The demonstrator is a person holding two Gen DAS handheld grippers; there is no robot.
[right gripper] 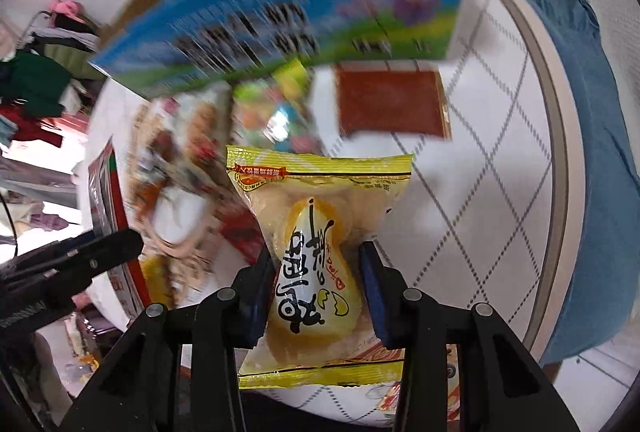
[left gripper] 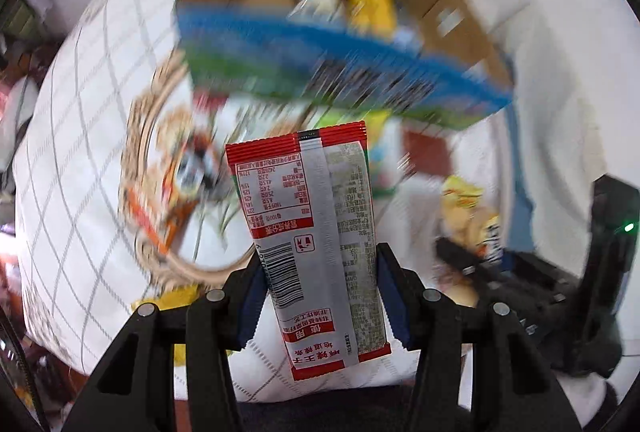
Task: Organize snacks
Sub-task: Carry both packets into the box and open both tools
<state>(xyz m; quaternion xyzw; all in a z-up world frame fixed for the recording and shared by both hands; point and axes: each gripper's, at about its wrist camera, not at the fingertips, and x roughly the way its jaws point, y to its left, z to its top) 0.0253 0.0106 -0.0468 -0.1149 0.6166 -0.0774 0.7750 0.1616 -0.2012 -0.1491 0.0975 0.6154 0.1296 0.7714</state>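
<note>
Snacks are in both hands here: the left tongs (left gripper: pixel 320 296) are clamped on a red and silver packet (left gripper: pixel 310 232), which stands up between the blue pads with its barcode and nutrition table facing the camera, upside down. The right tongs (right gripper: pixel 316 296) are squeezed onto a yellow packet (right gripper: pixel 320 256) with black lettering, pinched around its middle so the wrapper bulges above and below the pads. Both packets are held up above a round surface (right gripper: pixel 500 160) covered in a white cloth with a grey diamond grid. Ahead of both sits a cardboard box (left gripper: pixel 460 20) with a blue and green printed front and an open top; in the left view you can see a few snacks inside it (left gripper: pixel 360 4), one of them yellow, though it's all pretty blurred. Just in front of the box on the cloth there's a flat dark red packet (right gripper: pixel 390 102) and a colourful packet (right gripper: pixel 276 112) beside it, too smeared to read. To the left of those is a woven basket (left gripper: pixel 140 168) with more wrappers in it, orange and brown ones, also blurry. From the left camera the right tongs show up at the far right with the yellow packet poking out, and from the right camera the left tongs come in from the left edge. A blue cloth (right gripper: pixel 592 152) lies beyond the surface's edge on the right.
</note>
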